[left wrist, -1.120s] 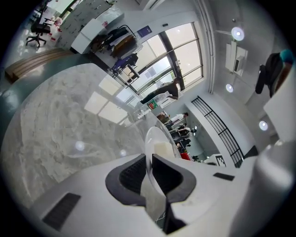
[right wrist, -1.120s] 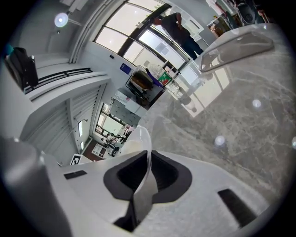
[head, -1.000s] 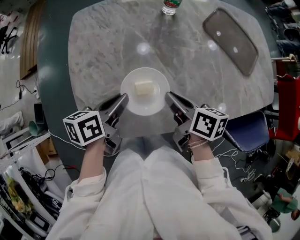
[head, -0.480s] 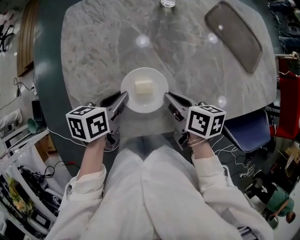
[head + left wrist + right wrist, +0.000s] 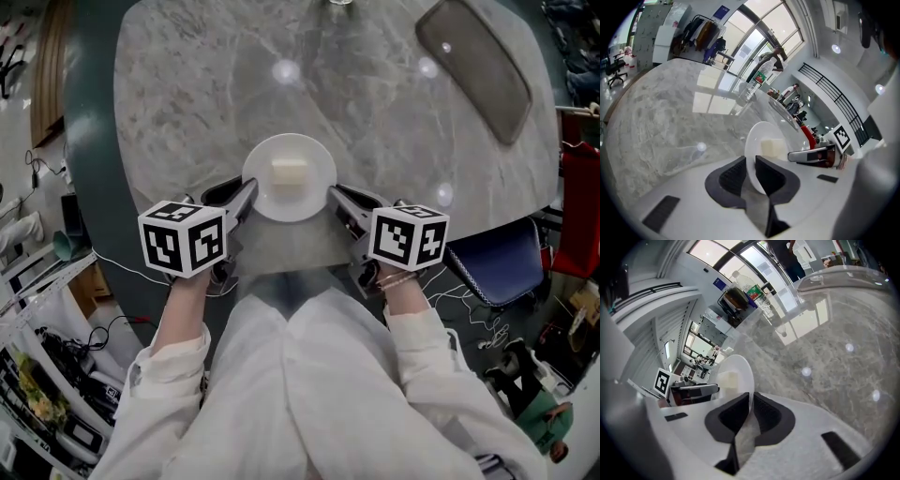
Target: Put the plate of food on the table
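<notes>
Now the left gripper [image 5: 246, 191] is being opened off the round white plate [image 5: 289, 178], clamped only by the right gripper [image 5: 336, 193]; placement on the grey marble table [image 5: 187, 94] seems done.

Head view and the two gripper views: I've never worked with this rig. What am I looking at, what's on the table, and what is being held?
No robot: a person holds a two-jaw gripper in each hand; the marker cubes are part of them. The head view looks down from the person's head; each gripper view looks along its own jaws. On the marble table lie a white plate with a pale block of food, near the person, and a dark tray farther off. The right gripper is clamped on the plate's rim. The left gripper has the opposite rim between its jaws, which are opening and not pinching it.
</notes>
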Action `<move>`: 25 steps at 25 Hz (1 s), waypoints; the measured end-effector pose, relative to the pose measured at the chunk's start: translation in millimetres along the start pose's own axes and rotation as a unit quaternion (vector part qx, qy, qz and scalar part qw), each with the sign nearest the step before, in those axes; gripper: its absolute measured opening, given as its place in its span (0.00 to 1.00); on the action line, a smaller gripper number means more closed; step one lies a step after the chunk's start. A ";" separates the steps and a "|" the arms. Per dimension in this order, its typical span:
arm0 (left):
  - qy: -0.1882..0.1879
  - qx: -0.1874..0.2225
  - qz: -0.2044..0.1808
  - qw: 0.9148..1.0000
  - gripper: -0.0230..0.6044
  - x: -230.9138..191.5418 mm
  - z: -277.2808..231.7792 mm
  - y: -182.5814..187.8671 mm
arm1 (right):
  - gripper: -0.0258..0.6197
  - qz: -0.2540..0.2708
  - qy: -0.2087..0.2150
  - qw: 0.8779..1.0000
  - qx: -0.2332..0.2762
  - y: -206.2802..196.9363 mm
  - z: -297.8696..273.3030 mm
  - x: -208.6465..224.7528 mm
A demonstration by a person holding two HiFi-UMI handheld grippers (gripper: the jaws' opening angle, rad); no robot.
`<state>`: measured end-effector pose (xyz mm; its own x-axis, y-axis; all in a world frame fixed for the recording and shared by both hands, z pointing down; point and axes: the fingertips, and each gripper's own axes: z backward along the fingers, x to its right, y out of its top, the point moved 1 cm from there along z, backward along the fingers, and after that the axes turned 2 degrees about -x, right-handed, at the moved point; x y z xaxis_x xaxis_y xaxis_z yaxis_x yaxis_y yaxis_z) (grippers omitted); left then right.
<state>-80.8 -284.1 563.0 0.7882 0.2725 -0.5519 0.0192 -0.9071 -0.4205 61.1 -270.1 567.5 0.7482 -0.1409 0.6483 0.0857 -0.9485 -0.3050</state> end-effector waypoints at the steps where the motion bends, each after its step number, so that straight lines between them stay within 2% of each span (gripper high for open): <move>1: 0.001 -0.003 0.000 1.000 0.12 -1.2 -1.1 0.0 | 0.07 -0.001 -0.001 1.000 -0.002 -0.2 -1.3 0.8; 8: 0.012 -0.019 -0.003 1.000 0.14 -3.4 -3.9 -3.0 | 0.07 -0.013 -0.009 1.000 -0.005 -1.3 -4.4 2.3; 19: -0.004 -0.017 0.010 1.000 0.14 -5.1 -5.6 -3.3 | 0.07 -0.030 0.008 1.000 0.005 -2.4 -5.7 2.2; 25: -0.001 -0.018 0.009 1.000 0.15 -5.8 -4.7 -3.4 | 0.07 -0.019 0.009 1.000 0.012 -2.6 -3.7 2.4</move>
<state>-82.5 -284.1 571.0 0.7876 0.2566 -0.5603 0.0268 -0.9226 -0.3849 60.3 -269.0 572.4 0.7321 -0.1108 0.6721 0.1296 -0.9460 -0.2971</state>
